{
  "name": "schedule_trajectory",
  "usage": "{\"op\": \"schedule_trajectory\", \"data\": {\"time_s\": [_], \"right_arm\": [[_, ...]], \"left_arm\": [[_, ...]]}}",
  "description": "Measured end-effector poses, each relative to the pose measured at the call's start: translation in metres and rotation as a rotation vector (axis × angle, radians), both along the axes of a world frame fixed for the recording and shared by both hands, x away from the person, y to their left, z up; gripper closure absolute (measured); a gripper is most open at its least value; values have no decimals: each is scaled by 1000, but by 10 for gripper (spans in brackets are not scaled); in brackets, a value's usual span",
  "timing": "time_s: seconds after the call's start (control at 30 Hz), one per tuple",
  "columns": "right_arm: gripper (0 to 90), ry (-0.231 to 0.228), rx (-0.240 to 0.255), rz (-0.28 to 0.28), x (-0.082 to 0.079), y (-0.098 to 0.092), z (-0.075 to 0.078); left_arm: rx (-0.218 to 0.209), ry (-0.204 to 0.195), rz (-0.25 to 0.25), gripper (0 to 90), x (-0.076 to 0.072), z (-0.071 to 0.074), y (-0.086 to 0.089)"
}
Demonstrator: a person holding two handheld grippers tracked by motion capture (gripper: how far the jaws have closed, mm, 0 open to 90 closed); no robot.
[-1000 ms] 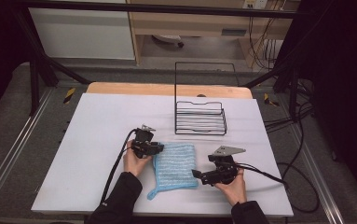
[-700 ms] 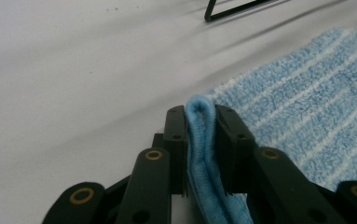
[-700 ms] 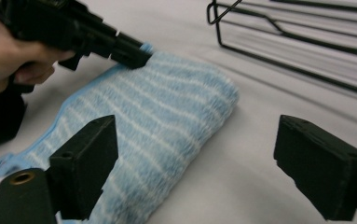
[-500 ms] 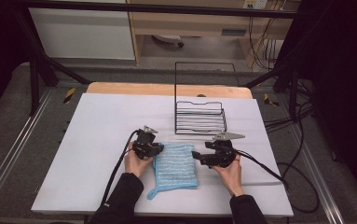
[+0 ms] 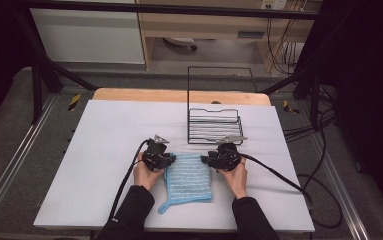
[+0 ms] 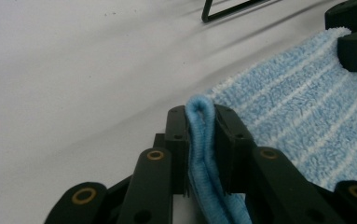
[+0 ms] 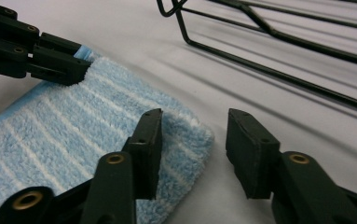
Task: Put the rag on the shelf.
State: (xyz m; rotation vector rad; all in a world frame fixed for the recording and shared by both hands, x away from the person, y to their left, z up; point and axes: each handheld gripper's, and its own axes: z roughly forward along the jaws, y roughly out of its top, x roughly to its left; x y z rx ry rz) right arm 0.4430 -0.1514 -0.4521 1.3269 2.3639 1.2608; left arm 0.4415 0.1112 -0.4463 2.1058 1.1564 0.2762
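The right tongs (image 7: 192,151) have moved up to the striped blue terry cloth's (image 5: 188,177) far corner, jaws wide — a second grip looks imminent; the left tongs (image 6: 200,140) stay clamped on its edge.

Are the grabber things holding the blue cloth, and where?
The left gripper pinches the blue cloth by its far left corner edge, jaws shut on a fold. The right gripper is open around the far right corner, holding nothing.

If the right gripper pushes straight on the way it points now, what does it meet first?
Most likely the blue cloth: the open right gripper straddles its near corner. Beyond that sits the left gripper, clamped on the far corner.
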Motion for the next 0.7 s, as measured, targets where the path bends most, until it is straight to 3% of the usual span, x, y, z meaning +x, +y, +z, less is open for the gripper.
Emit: {"op": "schedule_trajectory", "data": {"time_s": [0.07, 0.37, 0.7], "right_arm": [[618, -1, 2, 5, 1, 0, -1], [719, 84, 30, 18, 5, 1, -3], [807, 114, 51, 17, 6, 0, -1]], "left_arm": [[-2, -1, -1, 757, 0, 0, 0], [-8, -6, -15, 756, 1, -1, 1], [-53, 6, -16, 775, 1, -1, 6]]}}
